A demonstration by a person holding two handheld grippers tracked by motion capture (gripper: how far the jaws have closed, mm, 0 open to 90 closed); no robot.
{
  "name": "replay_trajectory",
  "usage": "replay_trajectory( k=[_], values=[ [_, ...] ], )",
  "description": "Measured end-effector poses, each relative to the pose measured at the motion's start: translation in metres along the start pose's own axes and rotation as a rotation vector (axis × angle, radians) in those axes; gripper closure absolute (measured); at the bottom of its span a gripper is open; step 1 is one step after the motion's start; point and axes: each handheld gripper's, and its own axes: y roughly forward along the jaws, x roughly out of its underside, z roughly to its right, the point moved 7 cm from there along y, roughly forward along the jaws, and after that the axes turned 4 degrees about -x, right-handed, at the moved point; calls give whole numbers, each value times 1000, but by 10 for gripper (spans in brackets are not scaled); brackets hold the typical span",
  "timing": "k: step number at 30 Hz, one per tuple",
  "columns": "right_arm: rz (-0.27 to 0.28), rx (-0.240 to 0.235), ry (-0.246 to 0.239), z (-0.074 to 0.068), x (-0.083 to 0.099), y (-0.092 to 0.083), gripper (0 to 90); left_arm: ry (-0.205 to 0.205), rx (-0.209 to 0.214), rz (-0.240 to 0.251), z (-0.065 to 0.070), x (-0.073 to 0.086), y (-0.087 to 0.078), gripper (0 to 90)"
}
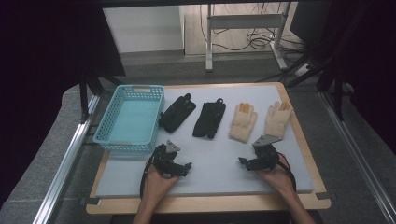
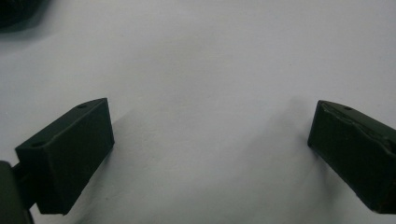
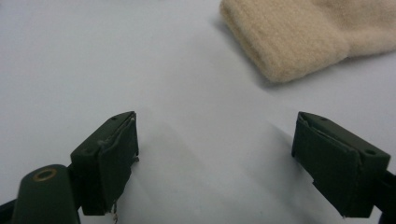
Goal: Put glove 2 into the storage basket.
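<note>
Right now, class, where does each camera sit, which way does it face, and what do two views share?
High view: above the person's side, facing forward and down on the pad; hands, left gripper, right gripper.
Left gripper view: on the left gripper, facing bare pad; open jaws.
Right gripper view: on the right gripper; open jaws.
Shared with high view: cream glove.

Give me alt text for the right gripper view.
The right tool is open and empty, its two black jaws spread just above the pale mat. The ribbed cuff of a cream knit glove lies ahead, upper right, untouched.
</note>
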Motion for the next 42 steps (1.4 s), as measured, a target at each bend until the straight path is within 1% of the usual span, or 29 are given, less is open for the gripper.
replay_trajectory(
  k=[5, 10, 14, 18, 20, 22, 23, 26, 29, 30, 31, 32, 33, 34, 35, 36, 38, 39, 42],
  values=[
    [-2, -9, -6, 0, -2, -1, 172, -1, 0, 0, 0, 0, 0, 7],
    [2, -23, -12, -3, -11, -1, 192, -4, 0, 2, 0, 0, 0, 11],
    [9, -59, 3, -5, -23, 0, 215, -13, -8, 10, -1, 0, -1, 28],
    [20, -64, 9, -7, -40, 3, 222, 1, -23, 7, -3, 1, -3, 23],
    [23, -65, 9, -7, -43, 4, 222, 4, -28, 8, -5, 3, -5, 22],
    [24, -60, 0, -7, -53, 8, 221, -2, -27, 5, -7, 5, -7, 17],
    [24, -60, 0, -7, -53, 8, 221, -8, -29, 8, -8, 6, -7, 17],
    [30, -73, 3, -6, -63, 12, 222, -12, -30, 8, -11, 10, -10, 15],
    [42, -85, 7, -4, -73, 17, 222, -24, -26, 4, -13, 12, -11, 14],
    [46, -85, 8, -2, -80, 20, 221, -27, -20, 0, -13, 12, -10, 10],
    [46, -85, 8, -2, -80, 20, 221, -27, -20, 0, -13, 12, -10, 9],
    [47, -86, 6, -2, -83, 22, 221, -28, -20, 0, -13, 12, -10, 9],
    [46, -79, -6, -1, -90, 27, 227, -28, -20, 0, -13, 12, -10, 9],
    [46, -79, -6, -1, -90, 27, 227, -28, -19, 1, -13, 12, -10, 9],
    [36, -74, -15, 1, -95, 32, 249, -28, -19, 1, -13, 12, -10, 9],
    [36, -74, -15, 1, -95, 32, 249, -28, -19, 1, -13, 12, -10, 9],
    [29, -59, -26, 4, -104, 39, 295, -29, -19, 2, -13, 12, -10, 9],
    [29, -59, -26, 4, -104, 39, 295, -28, -19, 2, -13, 12, -10, 9],
    [24, -51, -27, 7, -111, 47, 354, -29, -18, 2, -13, 12, -10, 9]
  ],
)
